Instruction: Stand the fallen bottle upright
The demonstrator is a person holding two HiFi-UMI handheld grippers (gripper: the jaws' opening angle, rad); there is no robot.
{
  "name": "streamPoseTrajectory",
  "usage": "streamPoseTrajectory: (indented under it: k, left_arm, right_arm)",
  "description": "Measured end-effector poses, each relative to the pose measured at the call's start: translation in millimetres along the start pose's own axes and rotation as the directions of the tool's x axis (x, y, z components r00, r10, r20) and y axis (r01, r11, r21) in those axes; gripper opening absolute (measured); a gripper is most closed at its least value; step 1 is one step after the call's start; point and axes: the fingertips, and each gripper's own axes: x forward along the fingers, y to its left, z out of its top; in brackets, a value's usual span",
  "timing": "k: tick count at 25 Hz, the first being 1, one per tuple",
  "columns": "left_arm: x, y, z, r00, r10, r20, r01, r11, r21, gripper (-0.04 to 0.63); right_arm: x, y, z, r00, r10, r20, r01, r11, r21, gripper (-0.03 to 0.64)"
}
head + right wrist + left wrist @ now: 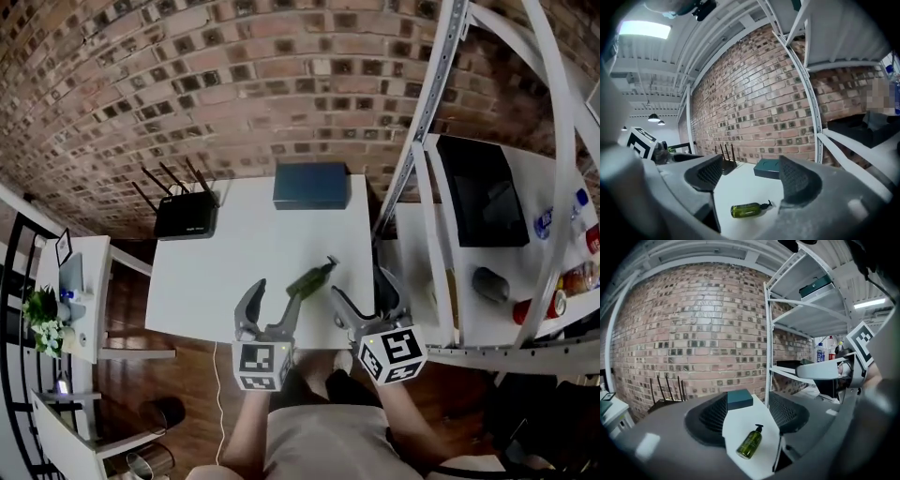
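Bottle [309, 279], one, lying flat, left claw [275, 305], right claw [366, 300], both spread, one box [312, 185]

The head view looked steeply down at the surface [216, 281] from its near edge; both gripper views faced the brick wall [693, 333], low, sharing the bottle [750, 442].

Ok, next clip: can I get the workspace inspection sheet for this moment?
Surface: white table against the wall.
Job's things: green pump bottle lying on its side, towards the front.
Clutter: teal box and black router at the back.
Grippers: left gripper and right gripper both open, empty, short of the bottle.
Cables: thin white cord hanging below the table's front edge.
Surroundings: brick wall behind; white shelving right; plant left.
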Motion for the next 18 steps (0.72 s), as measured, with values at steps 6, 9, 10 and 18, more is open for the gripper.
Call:
streamPoseTrajectory:
  k: [6,9,10,18]
  left_arm:
    - [58.8,-4.1,-45.1,0.971,-0.160,-0.176,0.175,0.982,0.077,0.287]
    - [85.1,-13.5,-76.4,0.911,-0.264,-0.318,0.306,0.948,0.089,0.287]
    - [92.8,-17.6,-87.6,0.879,-0.300,-0.371,0.355,0.930,0.090,0.290]
    - [152.1,-38.5,-168.4,0.630,-0.382,-0.676,0.565,0.822,0.062,0.295]
  right_arm:
    - [24.1,-26.4,-5.5,0.997,-0.076,-0.034,0.076,0.997,0.002,0.360]
    - [29.5,-38.5,-11.2,0.990,-0.134,-0.054,0.136,0.990,0.026,0.360]
    - [30.4,-41.6,-13.6,0.986,-0.154,-0.063,0.157,0.987,0.036,0.360]
    - [28.8,-60.4,-37.8,0.950,-0.275,-0.149,0.282,0.959,0.027,0.360]
